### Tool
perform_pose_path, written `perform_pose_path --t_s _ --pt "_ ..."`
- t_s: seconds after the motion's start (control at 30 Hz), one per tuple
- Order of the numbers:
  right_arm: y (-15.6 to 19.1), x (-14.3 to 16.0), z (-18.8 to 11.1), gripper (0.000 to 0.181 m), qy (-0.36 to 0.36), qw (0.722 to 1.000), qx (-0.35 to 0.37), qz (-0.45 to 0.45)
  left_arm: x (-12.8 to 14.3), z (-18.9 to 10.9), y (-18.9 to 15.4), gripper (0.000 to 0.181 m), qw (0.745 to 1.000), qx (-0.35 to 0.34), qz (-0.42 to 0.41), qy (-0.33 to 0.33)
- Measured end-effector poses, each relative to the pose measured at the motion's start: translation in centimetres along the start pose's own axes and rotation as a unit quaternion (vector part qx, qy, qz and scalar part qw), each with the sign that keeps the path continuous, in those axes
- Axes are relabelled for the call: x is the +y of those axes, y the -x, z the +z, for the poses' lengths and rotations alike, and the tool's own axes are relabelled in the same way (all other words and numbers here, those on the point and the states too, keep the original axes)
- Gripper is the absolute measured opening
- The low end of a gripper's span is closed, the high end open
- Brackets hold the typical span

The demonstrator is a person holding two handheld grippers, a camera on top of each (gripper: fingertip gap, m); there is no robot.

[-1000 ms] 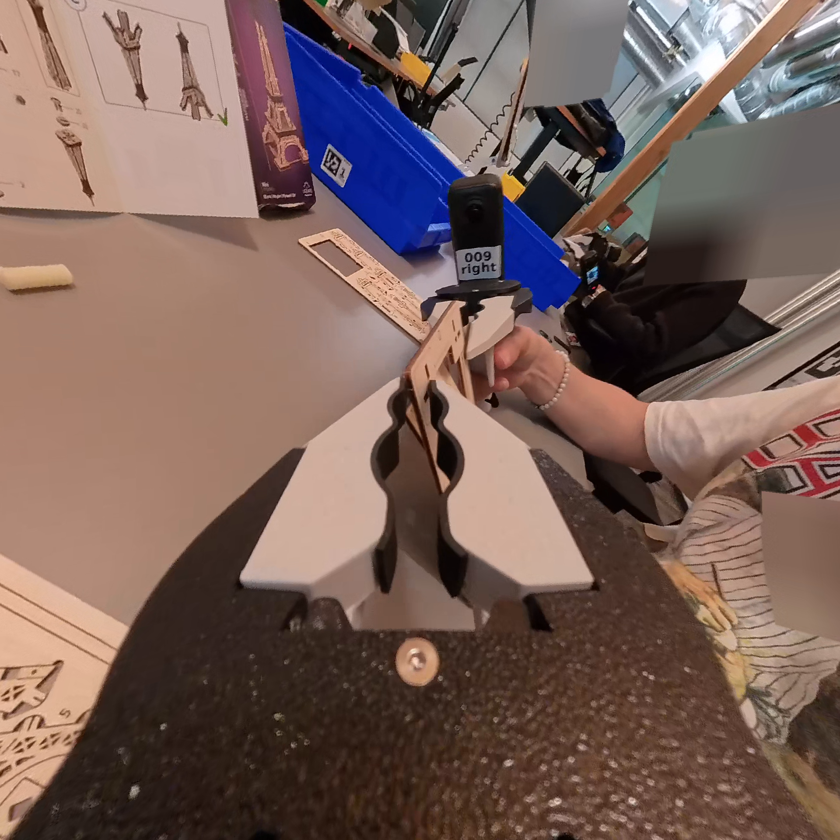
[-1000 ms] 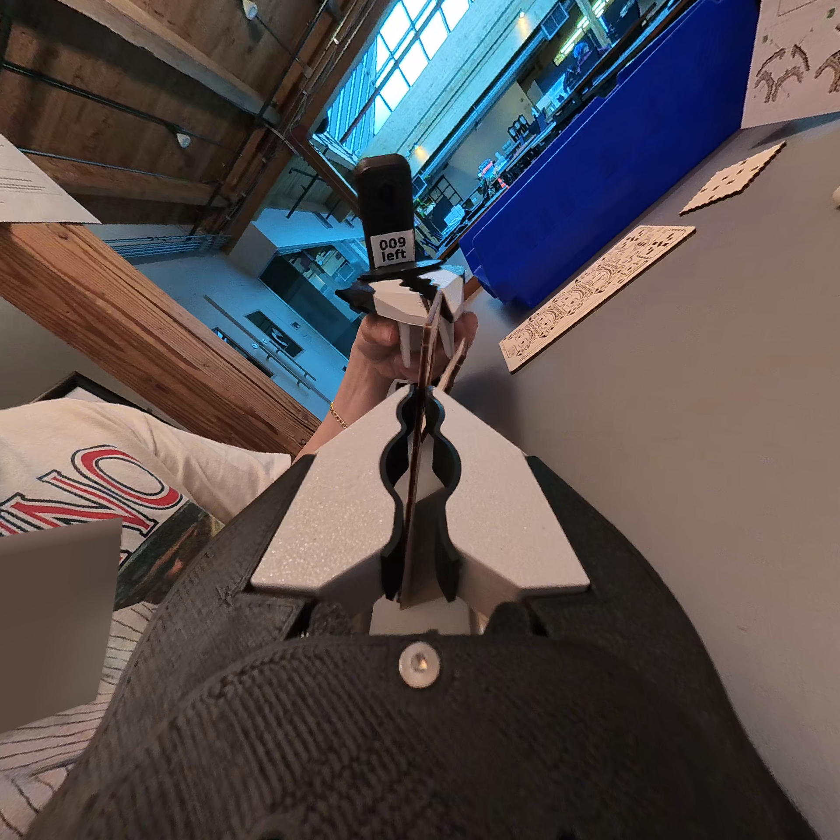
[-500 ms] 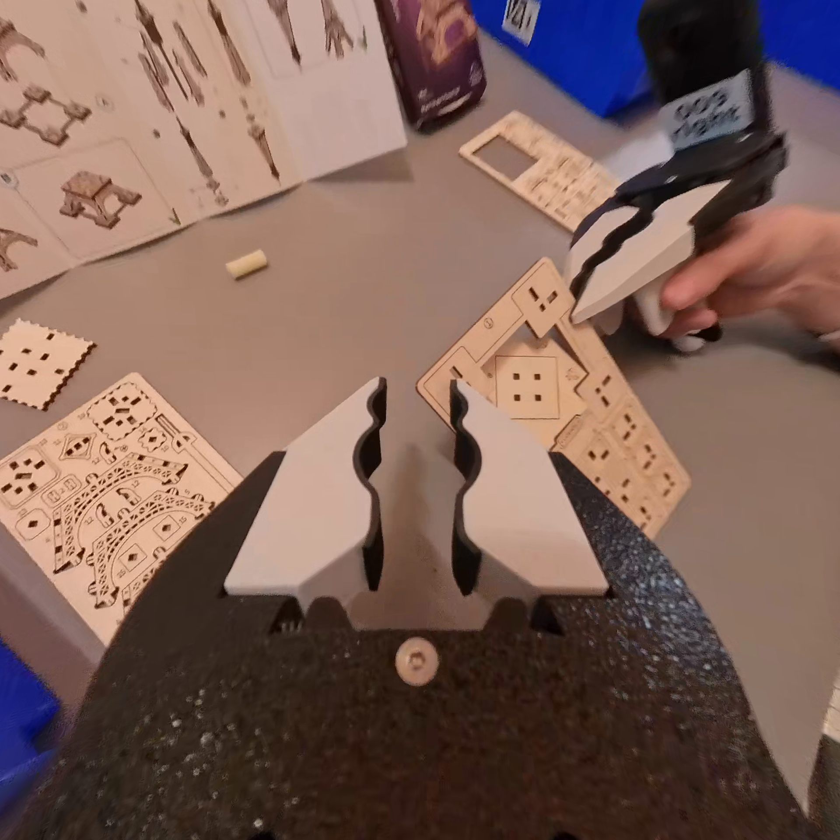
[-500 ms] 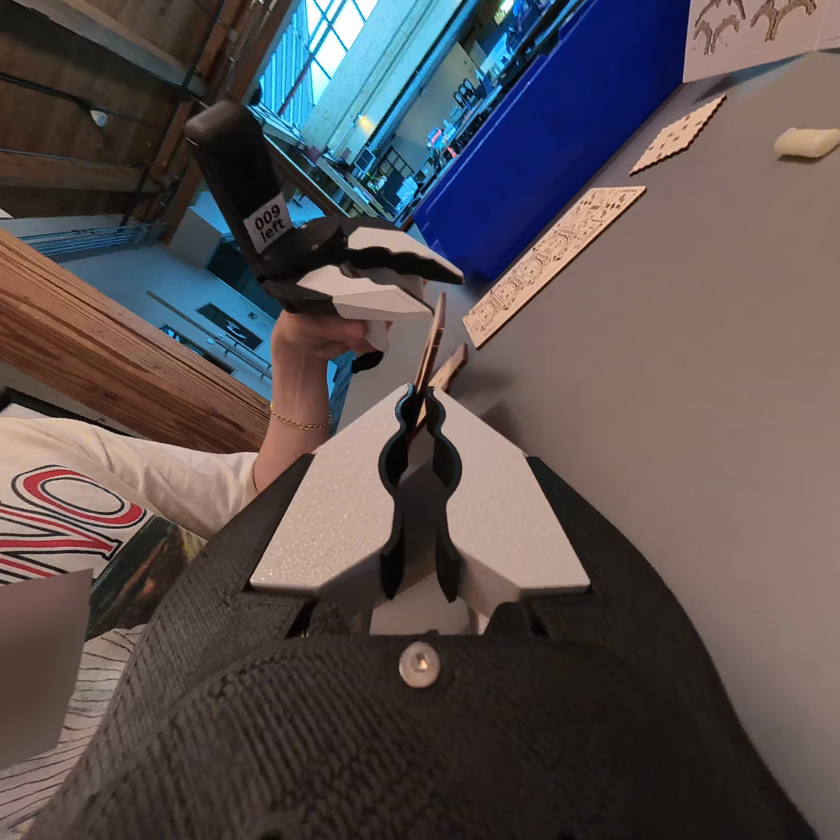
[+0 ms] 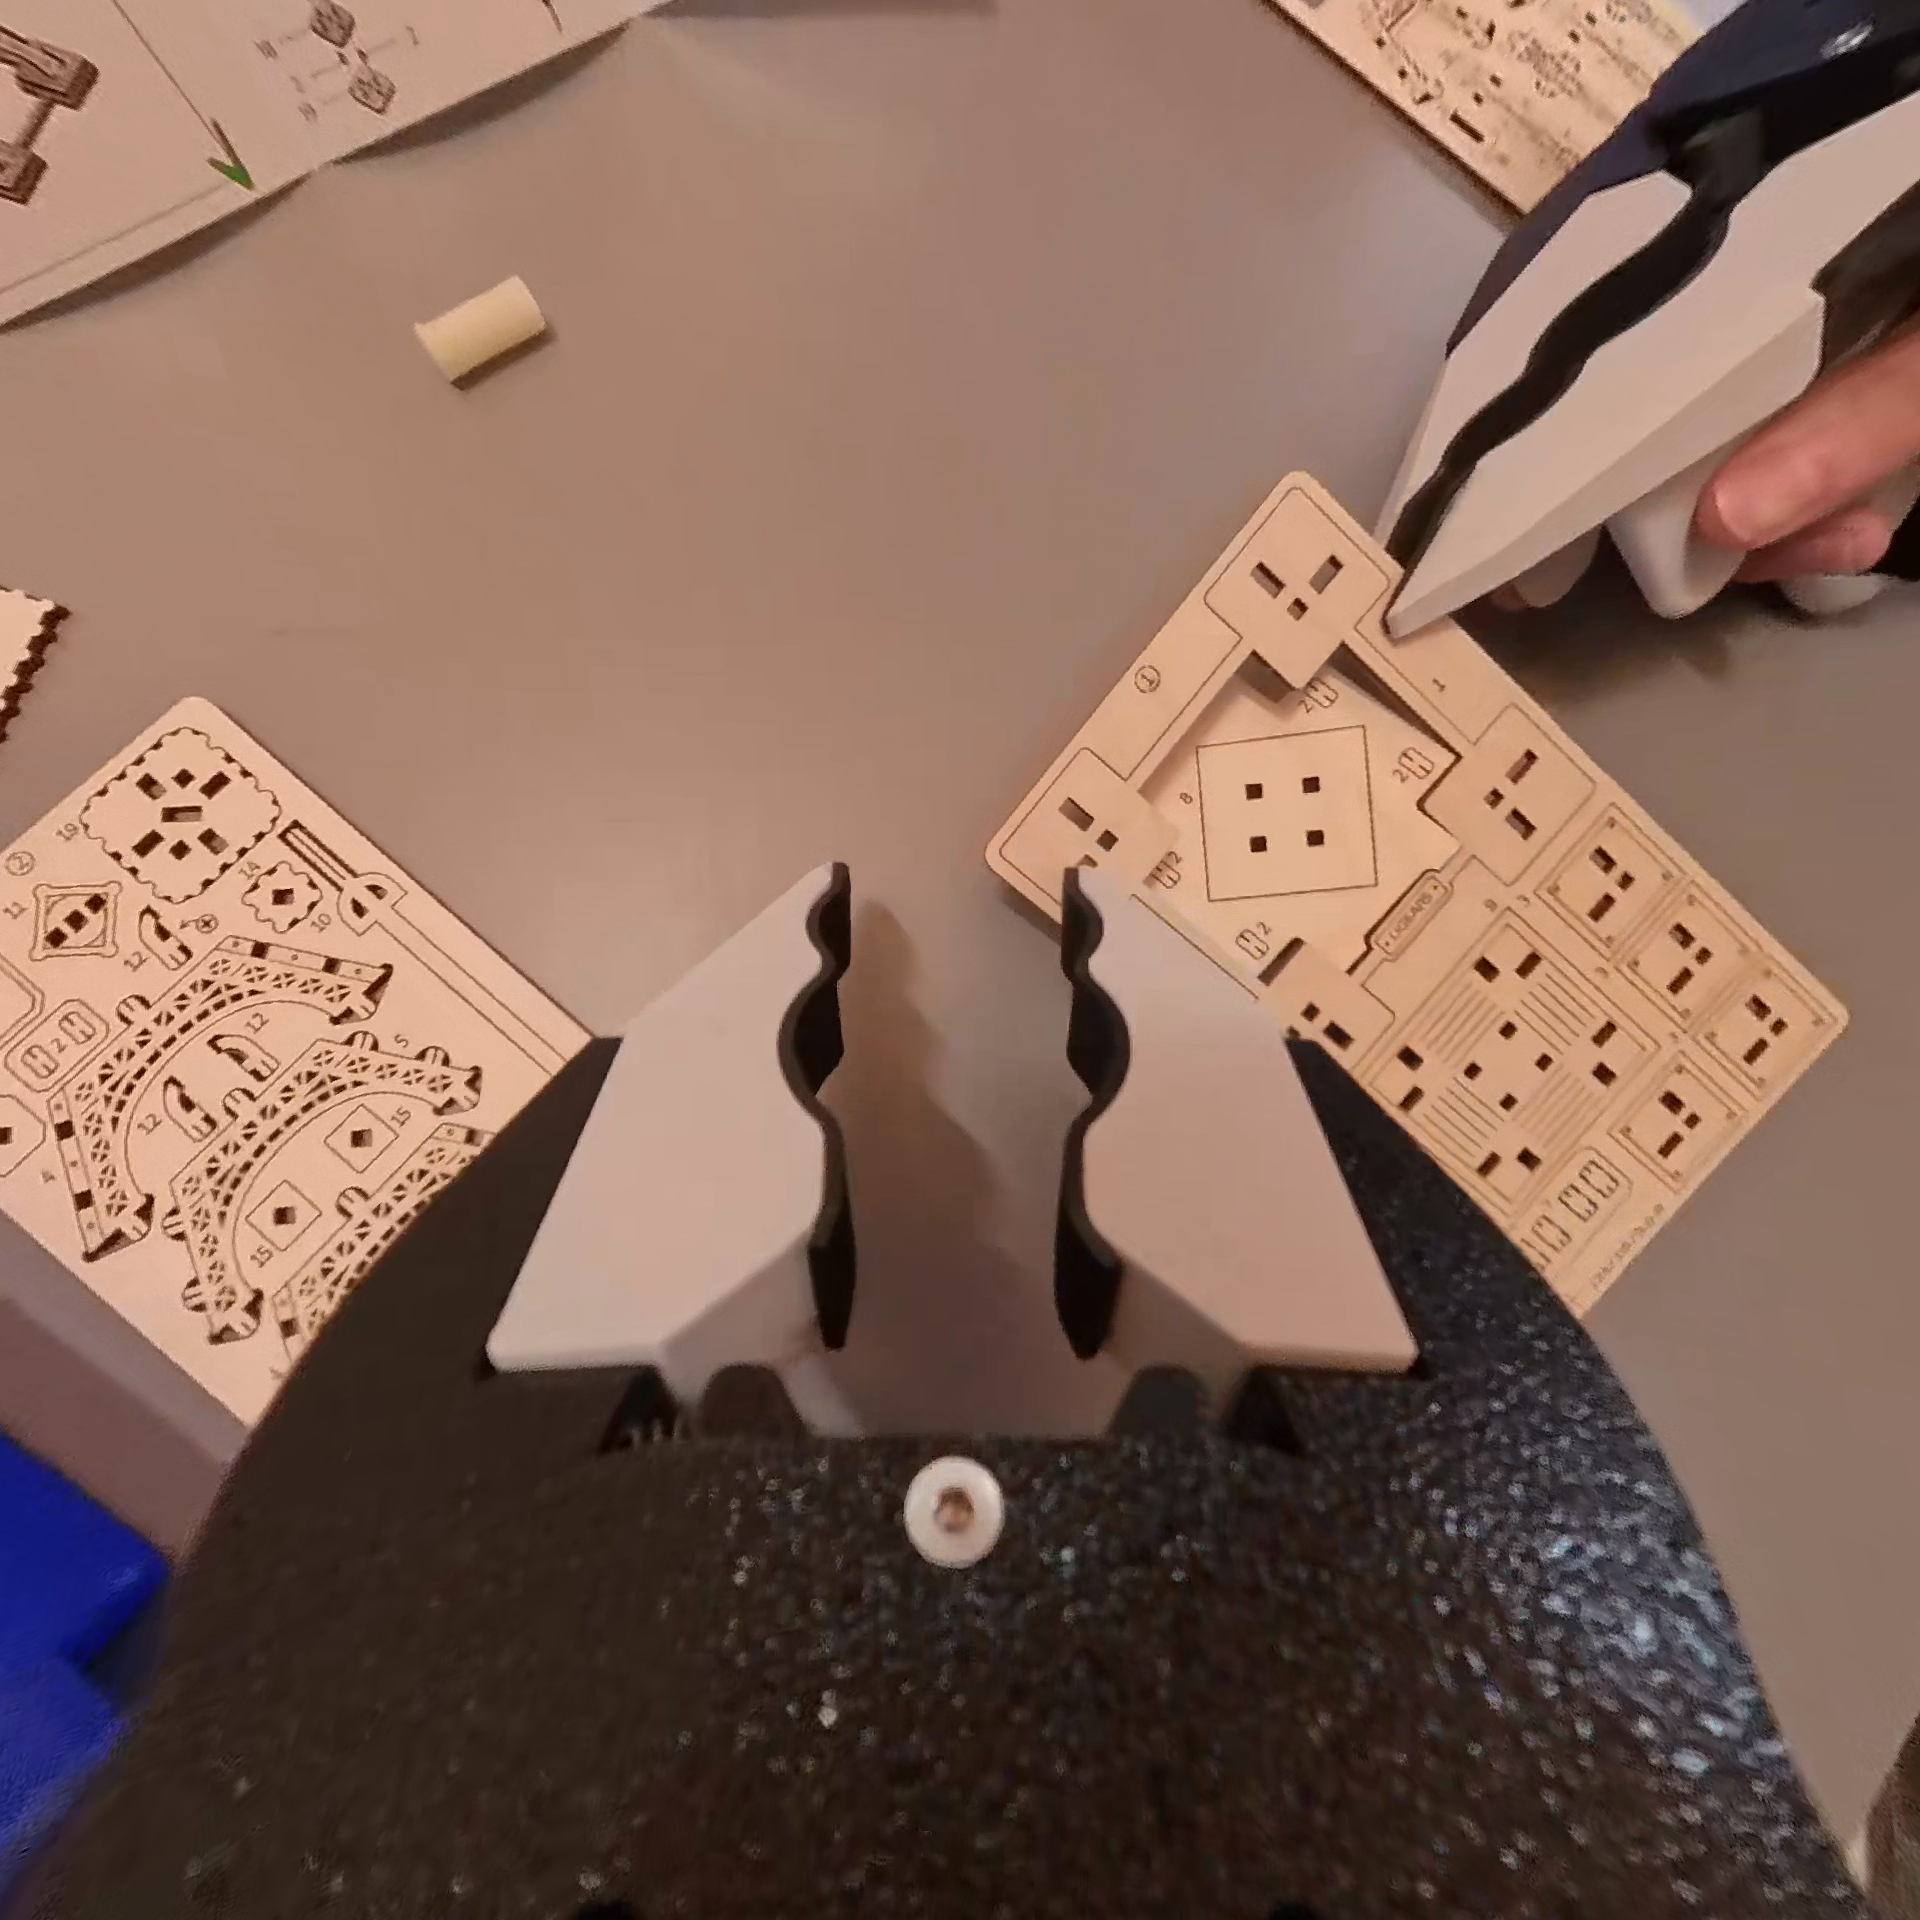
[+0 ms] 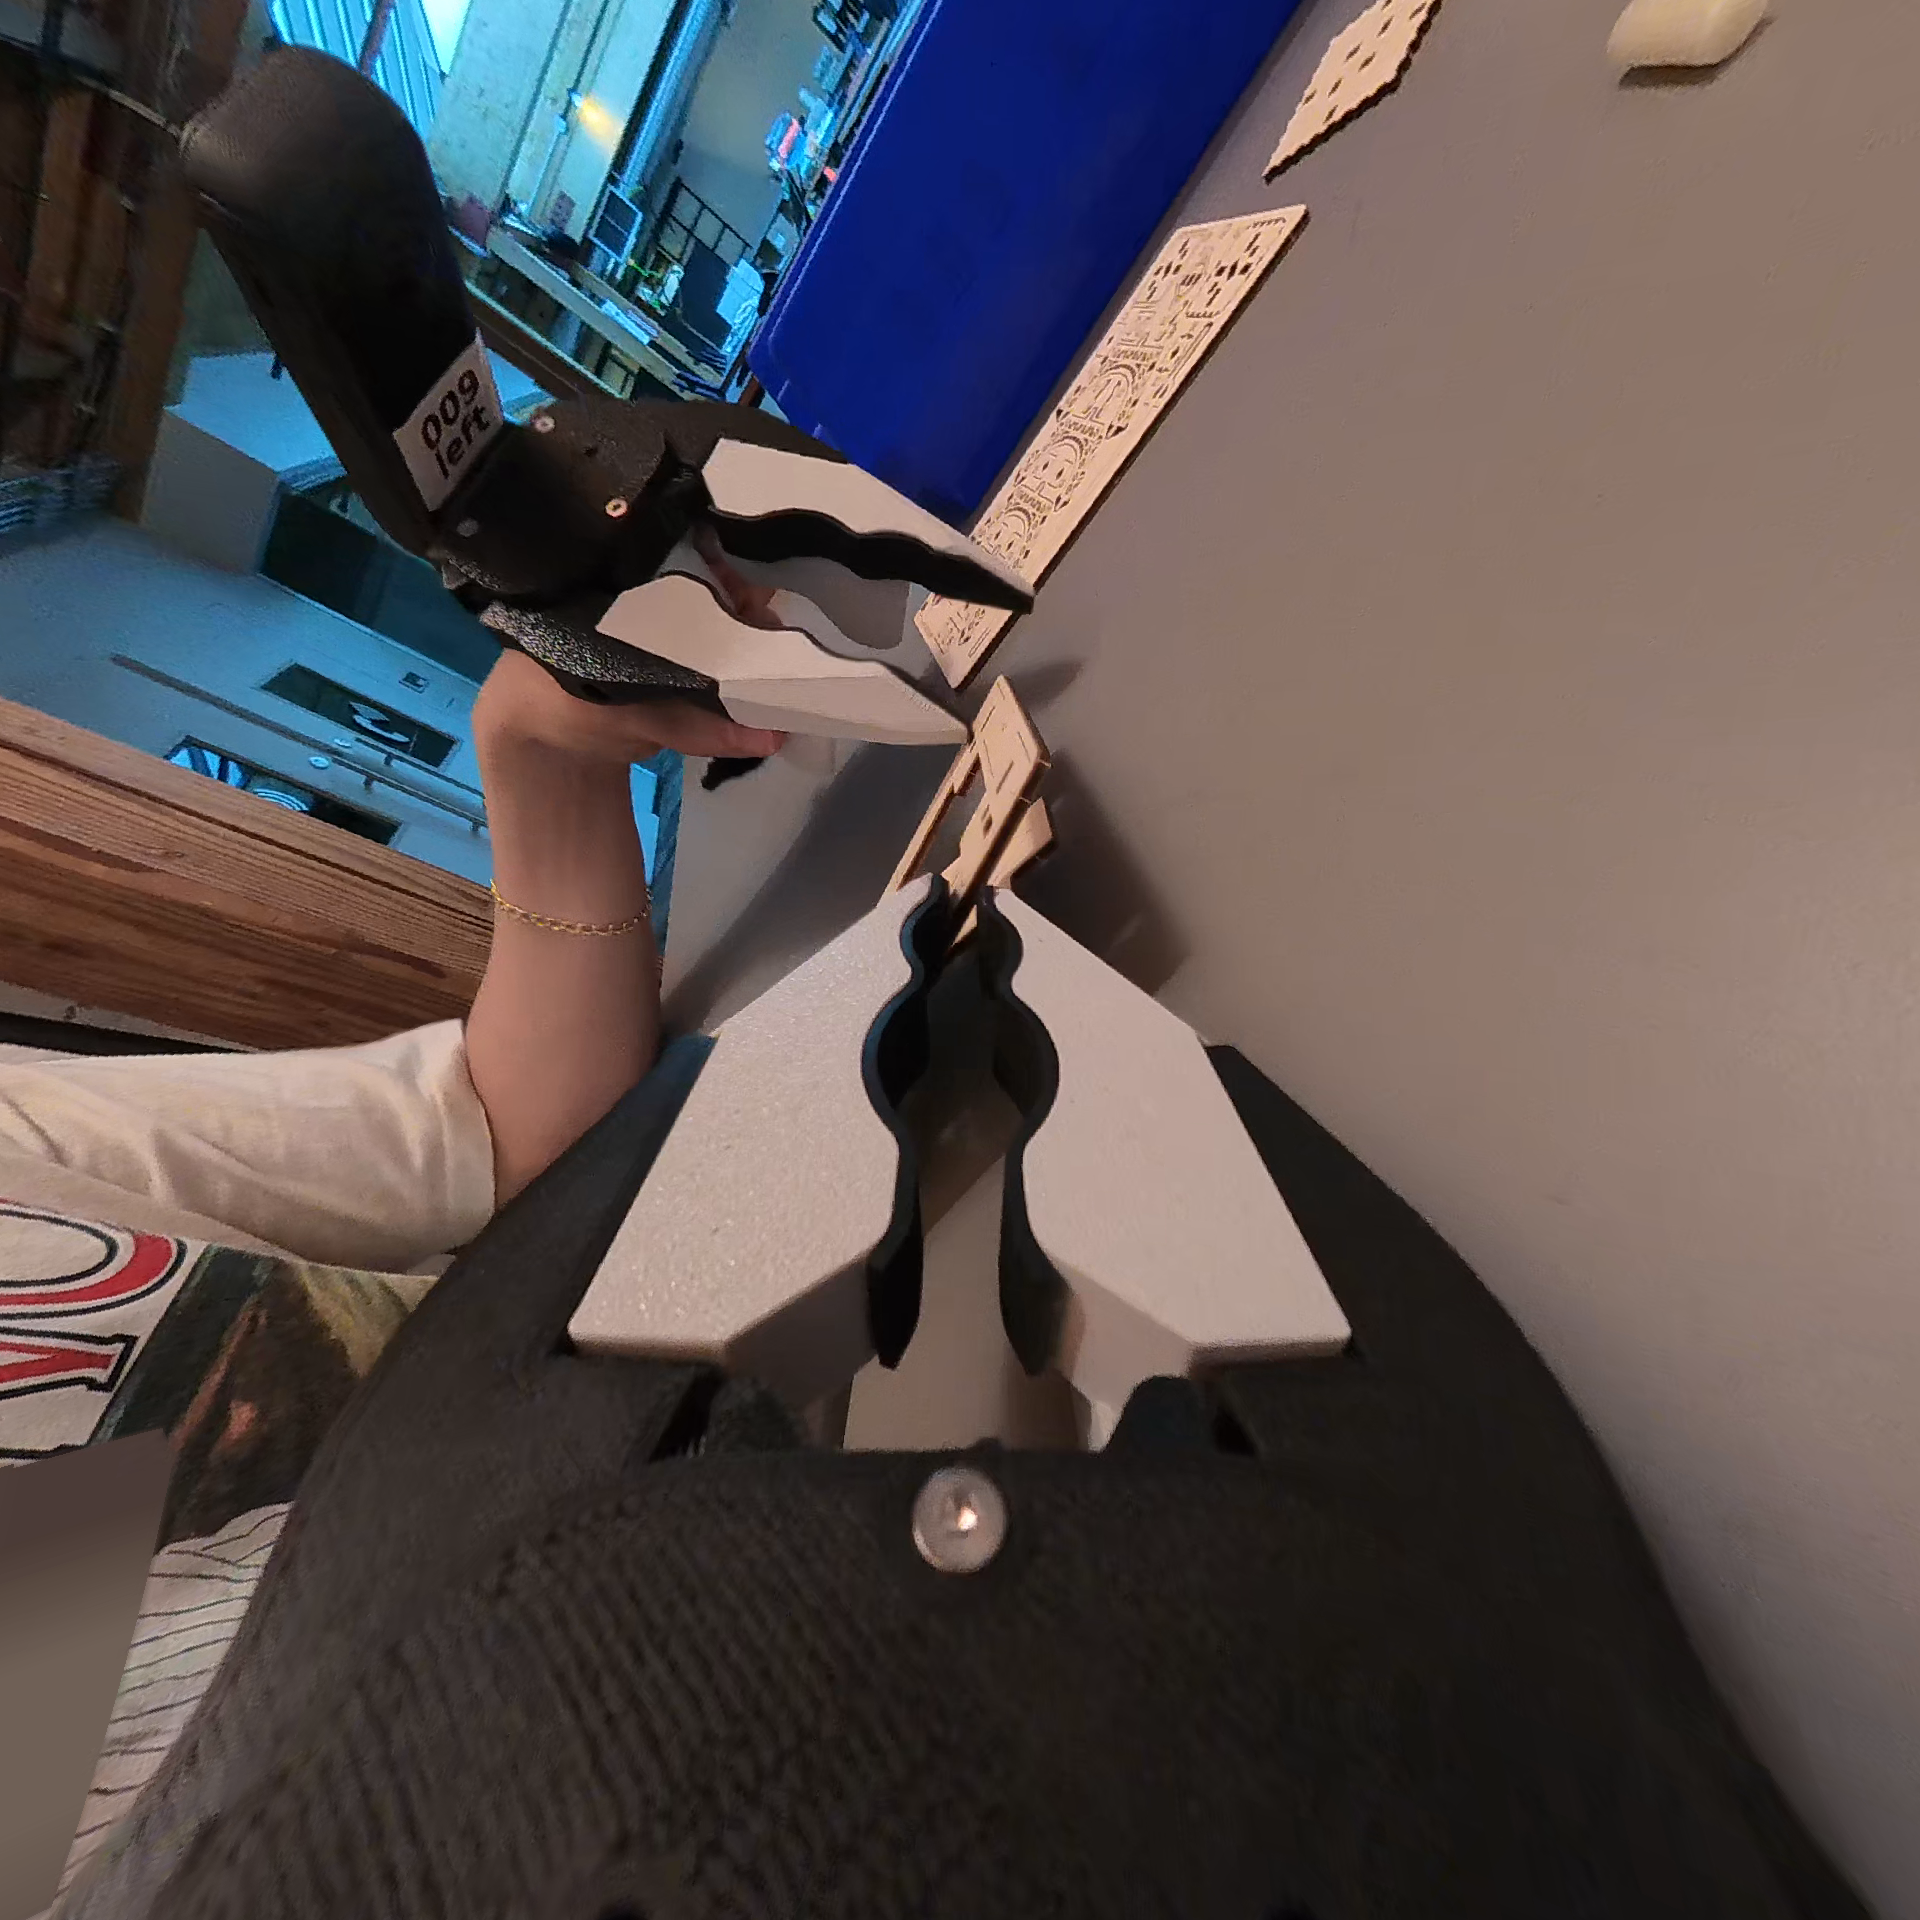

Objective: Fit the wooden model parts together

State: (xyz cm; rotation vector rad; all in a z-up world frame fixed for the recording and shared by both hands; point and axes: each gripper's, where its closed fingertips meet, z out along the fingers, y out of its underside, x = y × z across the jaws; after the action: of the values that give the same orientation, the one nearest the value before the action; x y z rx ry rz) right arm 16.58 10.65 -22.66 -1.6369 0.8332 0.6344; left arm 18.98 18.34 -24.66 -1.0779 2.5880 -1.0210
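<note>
Grey-fingered right gripper (image 6: 961, 914) pinches the edge of the pale laser-cut plywood sheet (image 5: 1455, 894), apparently tilting it off the grey table (image 5: 831, 416). Left gripper (image 5: 956, 894) hovers empty, jaws apart; it should take the sheet's free edge squarely.

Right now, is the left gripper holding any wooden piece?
No. The left gripper is open, with only bare table between its fingers.

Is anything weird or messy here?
Nothing is spilled or broken. The right gripper pinches one sheet by just a corner, and a small cream roll lies loose by itself on the table.
</note>
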Motion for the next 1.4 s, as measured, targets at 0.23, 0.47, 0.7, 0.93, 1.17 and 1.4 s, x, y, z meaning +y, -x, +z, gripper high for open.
perform_pose_path --t_s 0.23,0.47,0.7,0.93,1.17,1.4 --pt "-0.3 0.4 0.3 0.004 0.015 1.0 0.011 -0.001 1.5 1.4 0.2 0.04 0.99 -0.005 0.071 0.118" --pt "-0.3 0.2 0.2 0.003 0.01 1.0 0.009 0.001 -1.1 0.1 0.3 0.049 0.994 0.002 0.068 0.09" --pt "-0.4 0.3 0.3 0.004 0.015 1.0 0.013 0.002 0.8 0.6 -0.2 0.053 0.987 0.02 0.089 0.136" --pt "-0.4 0.5 0.4 0.004 0.02 1.0 0.014 0.002 1.4 1.5 -0.2 0.055 0.983 0.03 0.101 0.149" --pt "0.1 0.1 0.5 0.004 0.01 1.0 0.005 -0.008 1.5 1.3 -1.5 0.029 0.98 0.046 0.127 0.147" --pt "0.4 -0.1 0.6 0.005 0.001 1.0 0.007 -0.025 1.5 1.4 -1.6 0.027 0.979 0.066 0.122 0.15"
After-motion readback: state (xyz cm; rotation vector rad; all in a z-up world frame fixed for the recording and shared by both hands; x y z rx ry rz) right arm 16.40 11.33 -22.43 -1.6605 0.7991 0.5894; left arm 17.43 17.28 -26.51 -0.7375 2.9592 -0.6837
